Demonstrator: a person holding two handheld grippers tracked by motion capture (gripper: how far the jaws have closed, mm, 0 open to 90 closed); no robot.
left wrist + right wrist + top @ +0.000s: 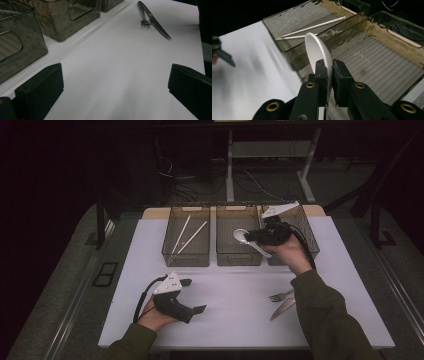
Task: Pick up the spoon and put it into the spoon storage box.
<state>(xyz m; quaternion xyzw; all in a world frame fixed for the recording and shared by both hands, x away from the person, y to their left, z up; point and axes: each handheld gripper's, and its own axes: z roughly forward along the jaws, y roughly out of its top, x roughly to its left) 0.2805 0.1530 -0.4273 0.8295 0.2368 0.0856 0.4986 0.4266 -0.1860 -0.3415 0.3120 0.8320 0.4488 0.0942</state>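
My right gripper [252,238] is shut on a white spoon [243,238] and holds it over the middle bin [238,257]. In the right gripper view the spoon [318,51] stands on edge between the two black pads [341,75], its bowl pointing away over the bin's ribbed floor [372,67]. My left gripper [192,296] rests on the white table [235,305] at the front left, jaws wide apart with nothing between them. In the left gripper view its own gripper [115,85] frames bare table. A fork [280,295] and a knife [283,308] lie at the front right.
Three smoked clear bins stand in a row at the back. The left bin [186,255] holds two white chopsticks [190,237]. The right bin [307,232] sits partly behind my right hand. From the left gripper view the fork [144,18] and knife [156,22] lie ahead.
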